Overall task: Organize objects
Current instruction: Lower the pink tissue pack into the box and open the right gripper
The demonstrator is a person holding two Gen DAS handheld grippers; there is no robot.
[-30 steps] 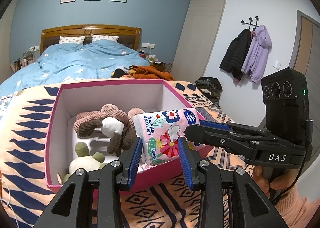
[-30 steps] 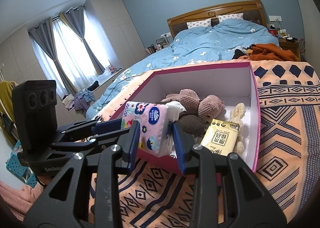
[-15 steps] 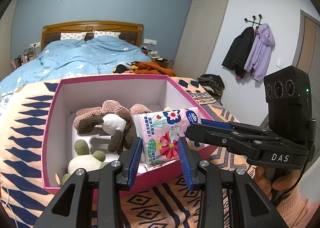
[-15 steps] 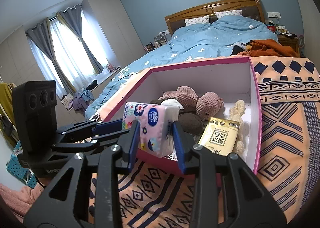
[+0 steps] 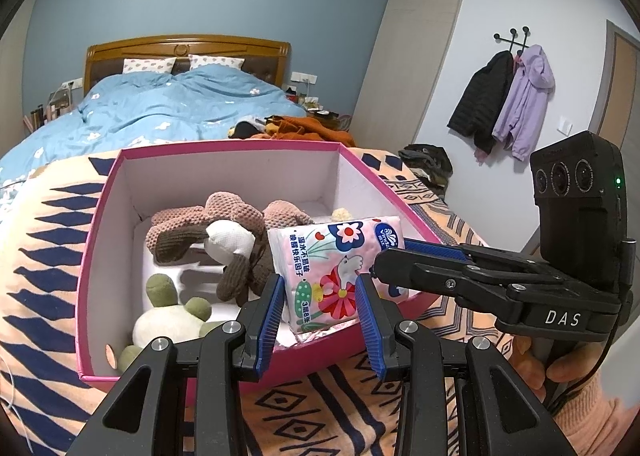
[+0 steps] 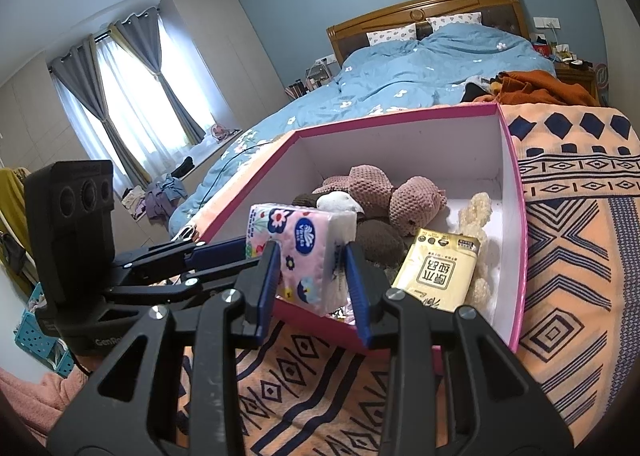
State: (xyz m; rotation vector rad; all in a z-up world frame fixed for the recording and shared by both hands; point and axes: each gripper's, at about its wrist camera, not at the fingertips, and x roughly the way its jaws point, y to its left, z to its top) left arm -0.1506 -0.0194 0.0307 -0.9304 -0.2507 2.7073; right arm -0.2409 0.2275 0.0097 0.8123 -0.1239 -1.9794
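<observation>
The bed [image 5: 168, 112] has a wooden headboard [image 5: 186, 50] and two pillows [image 5: 150, 65]. A blue blanket with white flowers [image 6: 432, 68] lies on it. An orange blanket with dark blue shapes [image 6: 576, 216] covers the near end. A pink box [image 5: 90, 268] sits on that orange blanket. A heap of orange and black clothes [image 5: 296, 126] lies behind the box

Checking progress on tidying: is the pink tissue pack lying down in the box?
No. The tissue pack stands tilted over the pink box front rim, between both grippers' fingers.
</observation>
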